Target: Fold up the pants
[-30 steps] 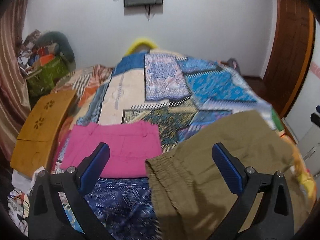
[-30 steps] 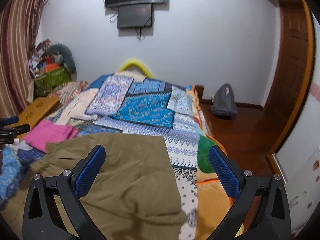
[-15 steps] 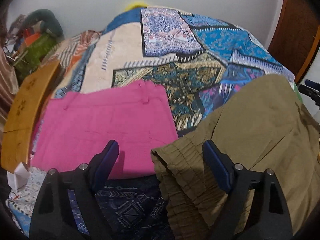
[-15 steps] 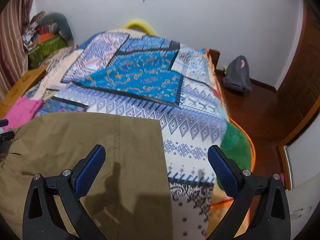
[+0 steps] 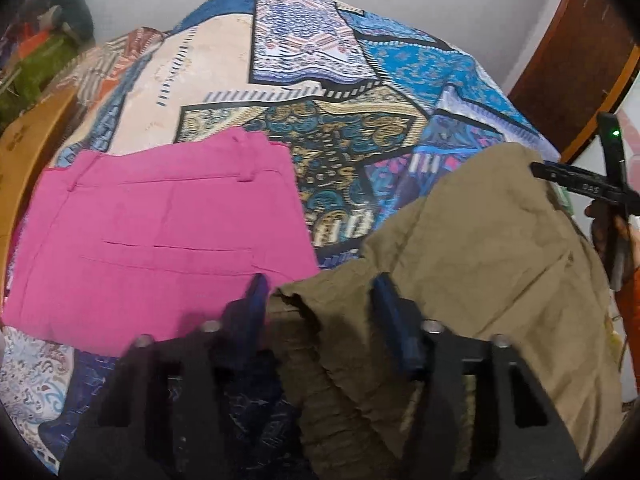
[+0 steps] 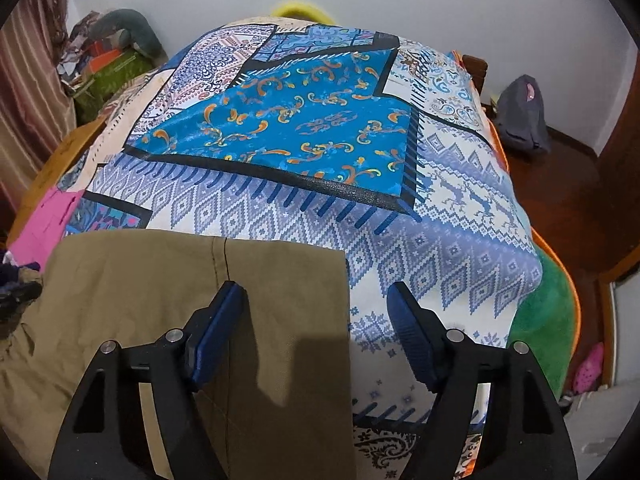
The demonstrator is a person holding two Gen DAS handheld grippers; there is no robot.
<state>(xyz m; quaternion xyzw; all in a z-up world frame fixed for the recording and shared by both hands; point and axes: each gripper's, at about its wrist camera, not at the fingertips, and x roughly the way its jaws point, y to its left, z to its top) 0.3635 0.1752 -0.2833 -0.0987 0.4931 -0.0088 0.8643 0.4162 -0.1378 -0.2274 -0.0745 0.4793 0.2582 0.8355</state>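
Both grippers have dropped to the pants (image 5: 480, 256): left gripper (image 5: 320, 308) jaws narrowing around the waistband; right gripper (image 6: 316, 328) jaws wide over the 3 o'clock edge.

On the bed (image 6: 460, 248) I see the olive pants (image 5: 472, 264) lying right of the folded pink pants (image 5: 160, 240), my left gripper (image 5: 320, 304) straddling their waistband and my right gripper (image 6: 316, 320) straddling their right edge.
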